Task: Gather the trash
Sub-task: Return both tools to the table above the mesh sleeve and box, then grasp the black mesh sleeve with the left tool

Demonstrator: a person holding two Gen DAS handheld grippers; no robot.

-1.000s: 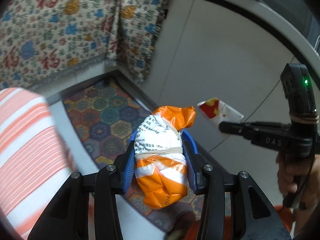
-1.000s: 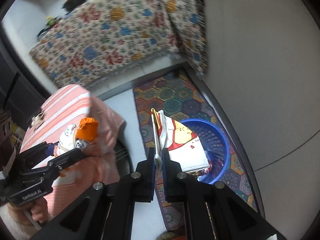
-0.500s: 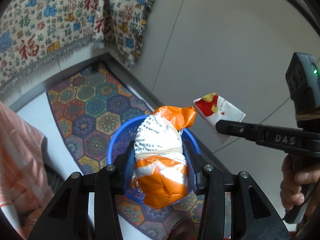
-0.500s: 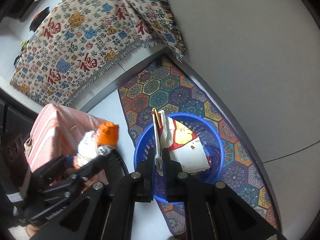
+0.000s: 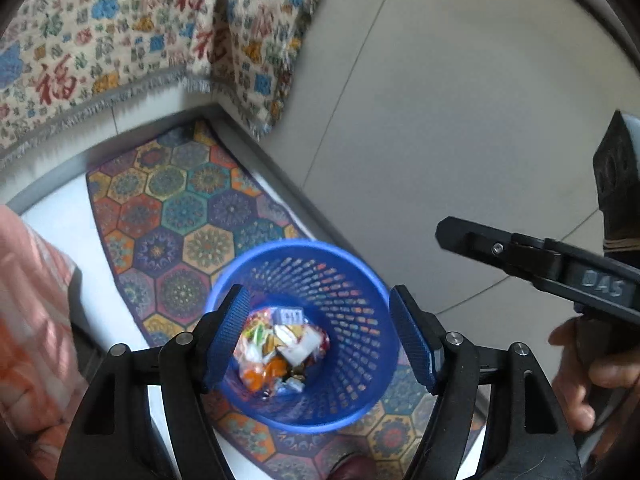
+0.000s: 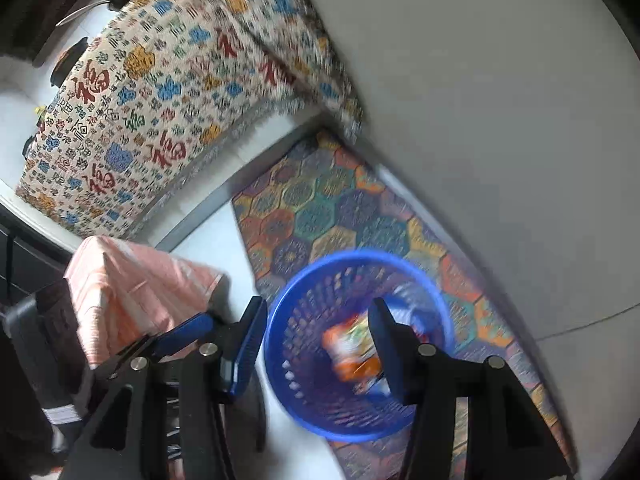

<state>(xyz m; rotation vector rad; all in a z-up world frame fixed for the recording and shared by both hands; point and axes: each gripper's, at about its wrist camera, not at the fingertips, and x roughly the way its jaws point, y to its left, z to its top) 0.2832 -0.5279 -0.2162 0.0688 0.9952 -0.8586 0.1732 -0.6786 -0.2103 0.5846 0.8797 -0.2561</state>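
Both hand-held grippers (image 5: 320,336) (image 6: 316,344) opening, empty (above basket (image 5: 360,276)).

Both wrist cameras look steeply down from above, close over the blue basket (image 5: 304,336) on the patterned rug (image 5: 172,216). Both views share the basket, the rug and the printed cloth (image 6: 132,92); the right view is blurred.

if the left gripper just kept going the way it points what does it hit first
Probably the trash pile at the bottom of the blue basket. The left gripper aims into the basket's mouth, its jaws opening with nothing between them. Depth is unclear, so the basket's inner wall could come first.
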